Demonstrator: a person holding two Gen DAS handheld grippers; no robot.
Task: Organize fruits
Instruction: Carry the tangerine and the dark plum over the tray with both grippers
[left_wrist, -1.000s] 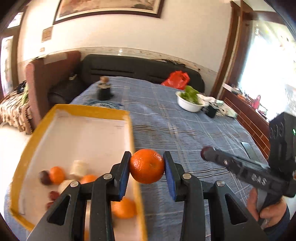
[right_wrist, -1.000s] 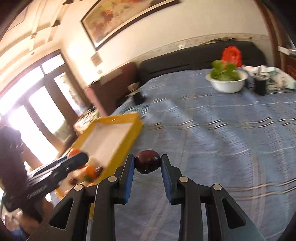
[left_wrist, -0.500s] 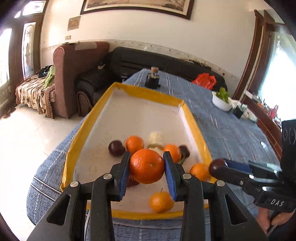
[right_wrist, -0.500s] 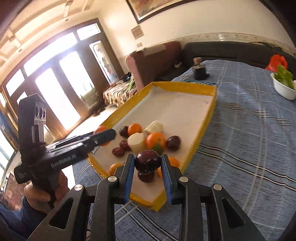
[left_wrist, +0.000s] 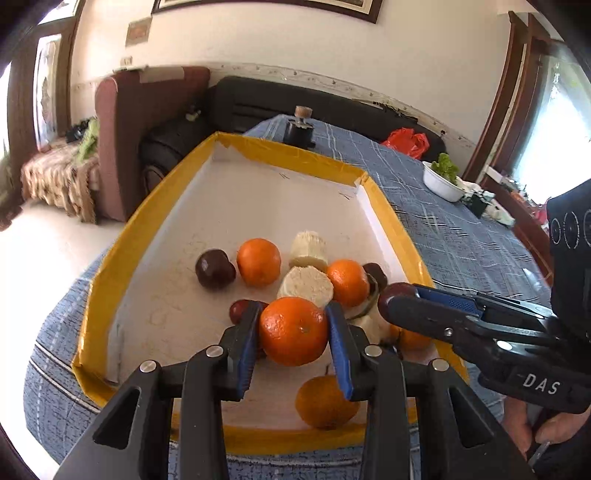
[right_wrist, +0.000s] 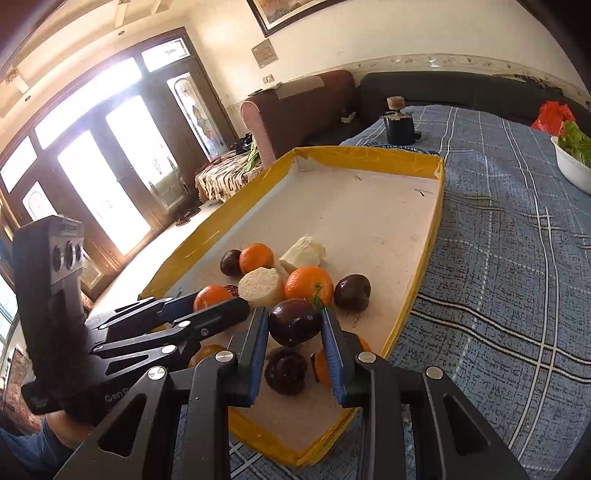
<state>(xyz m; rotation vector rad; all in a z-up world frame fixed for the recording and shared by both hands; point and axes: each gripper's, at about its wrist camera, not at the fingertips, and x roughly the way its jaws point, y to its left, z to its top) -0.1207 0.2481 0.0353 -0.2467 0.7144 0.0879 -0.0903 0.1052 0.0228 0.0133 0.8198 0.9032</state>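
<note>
While both handheld tools are hanging over the near end of a yellow-rimmed tray (left_wrist: 155, 206), the left gripper (left_wrist: 293, 332) is clamping a mandarin orange (left_wrist: 293, 330) between its blue pads, jaws closed just to the fruit's width. The right gripper (right_wrist: 295, 328) is pinching a dark plum (right_wrist: 294, 321) the same way. Each fruit is being carried above the white tray floor, apparently so it can be set down with the pile already gathering there: more oranges (left_wrist: 258, 261), another plum (left_wrist: 214, 267) and two pale cut chunks (left_wrist: 306, 285) that could be peeled fruit, though that is hard to tell from here. Fruit is crowding the near half while the far half is lying bare, which suggests sorting is partly done. The tray is sitting at the edge of a blue plaid tablecloth (right_wrist: 517, 258), near a dark jar with a cork (right_wrist: 397, 123) and a white bowl of greens (left_wrist: 441, 181). "DAS" is showing in white on the right tool's body (left_wrist: 537, 384); lettering beginning "Cen" is showing on the left tool (right_wrist: 114, 397), the rest being cut off.
</note>
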